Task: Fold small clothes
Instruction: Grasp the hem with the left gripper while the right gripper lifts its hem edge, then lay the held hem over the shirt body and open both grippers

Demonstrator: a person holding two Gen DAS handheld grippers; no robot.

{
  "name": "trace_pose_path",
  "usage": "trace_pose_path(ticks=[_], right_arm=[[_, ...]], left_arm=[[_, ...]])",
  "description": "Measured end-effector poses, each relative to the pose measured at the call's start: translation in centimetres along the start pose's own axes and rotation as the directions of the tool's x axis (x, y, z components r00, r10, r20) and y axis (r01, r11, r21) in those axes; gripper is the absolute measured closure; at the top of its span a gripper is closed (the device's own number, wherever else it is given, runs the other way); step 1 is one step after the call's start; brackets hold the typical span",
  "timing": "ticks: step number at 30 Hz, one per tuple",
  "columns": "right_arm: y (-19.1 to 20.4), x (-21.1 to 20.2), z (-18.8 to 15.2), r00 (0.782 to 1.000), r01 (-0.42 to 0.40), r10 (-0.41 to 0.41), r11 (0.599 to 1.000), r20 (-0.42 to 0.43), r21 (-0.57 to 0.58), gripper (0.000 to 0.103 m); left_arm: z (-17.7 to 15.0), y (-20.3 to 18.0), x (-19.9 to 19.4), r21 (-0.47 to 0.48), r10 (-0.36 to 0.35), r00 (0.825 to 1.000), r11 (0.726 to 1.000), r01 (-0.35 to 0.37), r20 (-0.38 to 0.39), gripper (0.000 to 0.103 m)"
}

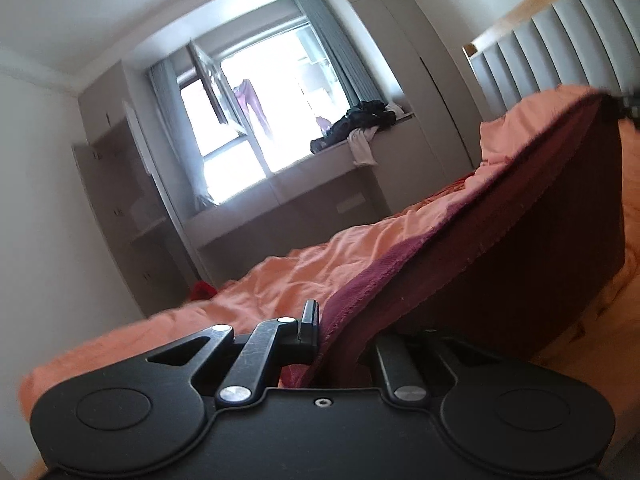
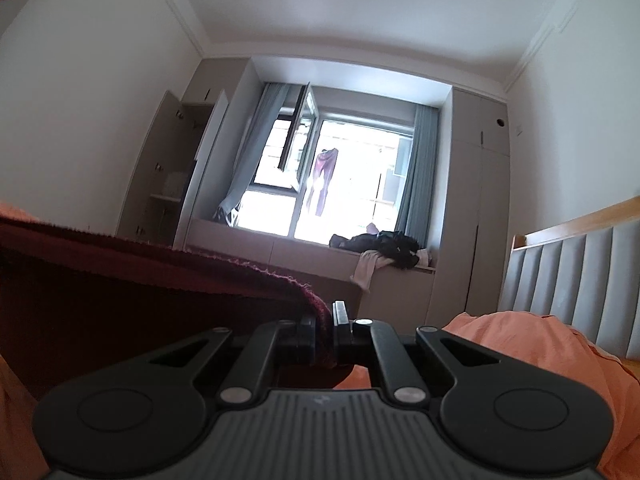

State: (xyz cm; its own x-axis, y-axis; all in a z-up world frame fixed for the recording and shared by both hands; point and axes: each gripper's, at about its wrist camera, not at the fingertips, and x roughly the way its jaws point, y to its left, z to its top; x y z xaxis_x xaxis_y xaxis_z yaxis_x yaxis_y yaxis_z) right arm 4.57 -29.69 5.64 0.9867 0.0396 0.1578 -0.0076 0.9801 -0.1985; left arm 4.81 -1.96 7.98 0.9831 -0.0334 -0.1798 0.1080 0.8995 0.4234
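Note:
A dark maroon knitted garment [image 1: 500, 248] hangs stretched in the air over the orange bed sheet [image 1: 280, 280]. My left gripper [image 1: 326, 320] is shut on one end of its upper edge; only its left finger [image 1: 310, 318] shows, the other is behind the cloth. The cloth runs up to the far right, where a dark shape [image 1: 628, 106] grips the other end. In the right wrist view my right gripper [image 2: 326, 316] is shut on a bunched corner of the maroon garment [image 2: 120, 292], which spreads away to the left. The orange sheet [image 2: 520, 344] lies below.
A grey padded headboard [image 1: 560, 48] [image 2: 580, 280] with a wooden rim stands to the right. Beyond the bed, a window ledge [image 2: 280, 246] holds a pile of dark and white clothes [image 1: 356, 124] [image 2: 384, 244]. An open wardrobe [image 2: 176, 168] stands left. A red item [image 1: 202, 290] lies past the bed's far edge.

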Motion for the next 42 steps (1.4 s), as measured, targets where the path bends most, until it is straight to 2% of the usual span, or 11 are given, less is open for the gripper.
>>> trace_pose_path(ticks=[8, 13, 19, 21, 25, 27, 29, 31, 34, 38, 42], right_arm=[[1.0, 7.9, 0.4, 1.000, 0.009, -0.009, 0.999, -0.012, -0.038, 0.095], [2.1, 15.7, -1.6, 0.996, 0.018, -0.027, 0.995, -0.085, -0.098, 0.095], [3.0, 23.0, -5.0, 0.970, -0.038, 0.013, 0.994, -0.241, -0.099, 0.094], [3.1, 24.7, -6.0, 0.958, -0.059, 0.032, 0.994, -0.284, -0.087, 0.094], [3.0, 27.3, -7.9, 0.930, -0.078, 0.058, 0.996, -0.363, -0.041, 0.092], [3.0, 28.1, -8.4, 0.921, -0.089, 0.071, 0.996, -0.383, -0.029, 0.090], [2.9, 28.5, -8.8, 0.916, -0.098, 0.083, 0.995, -0.392, -0.017, 0.082], [2.5, 28.7, -9.2, 0.909, -0.099, 0.092, 0.995, -0.406, 0.005, 0.052], [1.7, 28.3, -8.9, 0.911, -0.089, 0.090, 0.996, -0.402, 0.021, 0.016], [1.1, 27.7, -8.6, 0.914, -0.079, 0.082, 0.997, -0.396, 0.025, 0.000], [1.1, 28.9, -10.1, 0.876, -0.023, 0.010, 0.999, -0.482, -0.022, 0.000]], left_arm=[[2.3, 1.8, 8.5, -0.239, 0.051, 0.999, 0.970, -0.050, -0.002, 0.091], [3.5, 1.6, 17.5, -0.226, 0.077, 0.987, 0.968, -0.108, -0.141, 0.091], [2.4, 2.7, 25.9, -0.279, -0.020, 0.956, 0.958, -0.066, -0.293, 0.089], [1.6, 3.3, 27.9, -0.310, -0.046, 0.946, 0.949, -0.059, -0.321, 0.085], [-0.1, 4.2, 30.9, -0.402, -0.058, 0.929, 0.910, -0.101, -0.365, 0.058], [-0.4, 4.6, 31.4, -0.420, -0.046, 0.926, 0.899, -0.126, -0.376, 0.049], [-0.4, 5.2, 31.9, -0.421, -0.022, 0.927, 0.895, -0.149, -0.375, 0.031], [-0.7, 5.6, 31.7, -0.435, -0.002, 0.928, 0.884, -0.173, -0.373, 0.021], [-1.2, 5.7, 31.2, -0.441, -0.006, 0.925, 0.880, -0.175, -0.379, 0.020], [-1.9, 5.2, 31.4, -0.385, 0.029, 0.909, 0.900, -0.205, -0.416, 0.018], [-2.5, 4.8, 32.0, -0.367, 0.034, 0.895, 0.905, -0.217, -0.445, 0.018]])
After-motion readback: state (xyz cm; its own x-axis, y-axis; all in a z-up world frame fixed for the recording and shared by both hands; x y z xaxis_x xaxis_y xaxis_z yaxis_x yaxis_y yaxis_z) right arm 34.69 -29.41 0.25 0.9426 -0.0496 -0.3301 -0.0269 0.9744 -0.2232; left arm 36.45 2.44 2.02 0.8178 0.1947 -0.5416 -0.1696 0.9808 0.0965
